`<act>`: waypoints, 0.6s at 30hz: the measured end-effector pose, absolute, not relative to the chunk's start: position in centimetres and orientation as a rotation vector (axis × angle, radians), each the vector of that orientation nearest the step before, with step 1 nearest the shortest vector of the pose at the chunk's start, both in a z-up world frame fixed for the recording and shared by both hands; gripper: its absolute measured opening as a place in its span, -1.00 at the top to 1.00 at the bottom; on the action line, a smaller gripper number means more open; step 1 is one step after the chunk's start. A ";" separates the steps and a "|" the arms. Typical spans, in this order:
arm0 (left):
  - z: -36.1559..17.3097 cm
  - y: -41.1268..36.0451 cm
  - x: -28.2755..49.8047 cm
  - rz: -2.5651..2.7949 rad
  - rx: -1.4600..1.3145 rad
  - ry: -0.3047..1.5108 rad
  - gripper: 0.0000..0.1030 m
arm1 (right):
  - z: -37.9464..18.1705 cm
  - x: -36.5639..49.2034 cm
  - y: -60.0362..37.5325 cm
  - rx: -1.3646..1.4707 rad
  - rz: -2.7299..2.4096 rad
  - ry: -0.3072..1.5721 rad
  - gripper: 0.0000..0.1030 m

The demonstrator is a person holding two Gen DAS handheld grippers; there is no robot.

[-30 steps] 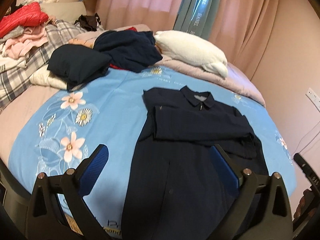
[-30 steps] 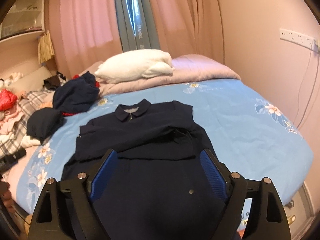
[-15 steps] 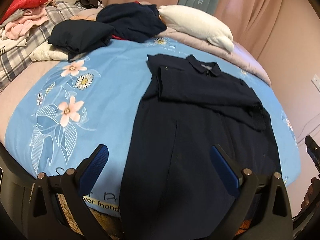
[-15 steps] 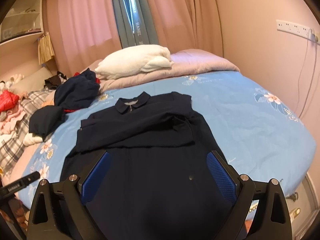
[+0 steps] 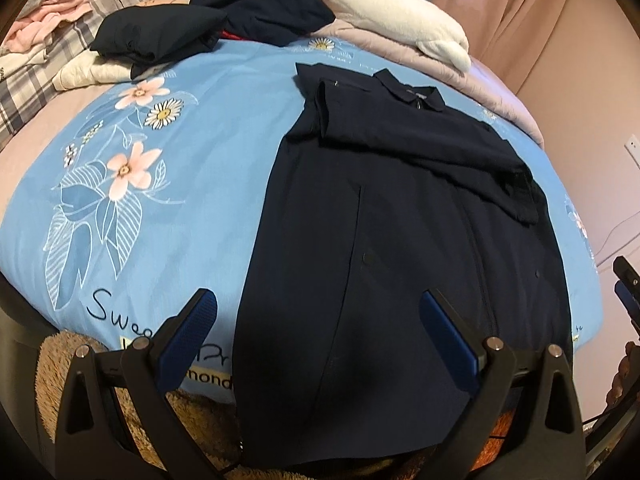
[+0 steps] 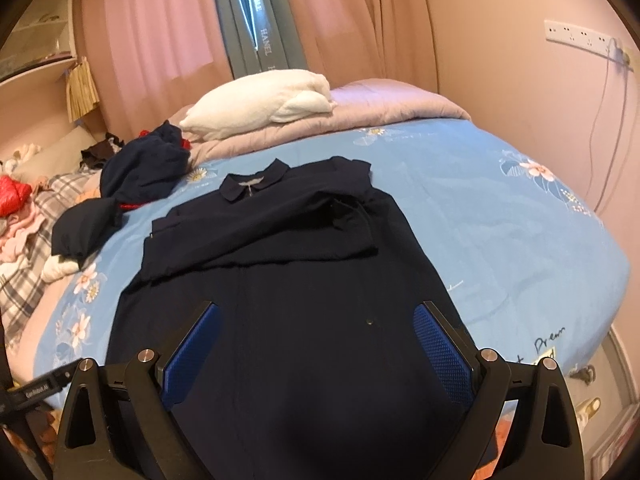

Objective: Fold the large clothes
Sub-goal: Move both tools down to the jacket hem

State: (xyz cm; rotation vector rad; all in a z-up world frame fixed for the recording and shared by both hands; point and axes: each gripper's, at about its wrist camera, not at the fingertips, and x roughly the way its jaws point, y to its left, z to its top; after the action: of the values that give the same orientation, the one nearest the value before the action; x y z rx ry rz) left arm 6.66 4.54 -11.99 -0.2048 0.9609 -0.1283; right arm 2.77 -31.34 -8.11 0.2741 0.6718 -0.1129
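A long dark navy collared garment [image 5: 400,220] [image 6: 280,264] lies flat on the blue floral bed sheet [image 5: 160,184] [image 6: 500,220], collar toward the pillow, both sleeves folded across the chest. Its hem hangs over the near edge of the bed. My left gripper [image 5: 318,316] hovers open above the hem's left part, nothing between its blue pads [image 5: 188,340]. My right gripper [image 6: 318,320] also hangs open, over the lower right part of the garment, empty. The tip of the right gripper shows at the left wrist view's right edge.
A white pillow [image 5: 400,20] [image 6: 260,104] rests on a mauve quilt [image 6: 392,100] at the head of the bed. Folded and crumpled navy clothes [image 5: 208,24] [image 6: 136,168] and a heap of plaid, pink and red laundry [image 6: 20,220] lie left. A wall stands close on the right.
Both grippers have dropped and pulled back toward the foot of the bed, so the garment's hem now fills the near view. Both jaws stay open. The garment has not moved.
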 end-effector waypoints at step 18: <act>-14.9 5.2 4.8 -0.143 -0.227 1.027 -0.97 | -10.4 2.1 -31.6 0.294 -0.132 0.729 -0.87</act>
State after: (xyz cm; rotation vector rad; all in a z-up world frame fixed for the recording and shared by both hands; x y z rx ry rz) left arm 4.83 5.22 -14.89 -0.2268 1.0271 -0.1432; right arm 2.11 -31.61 -10.41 0.2942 0.7290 -0.1323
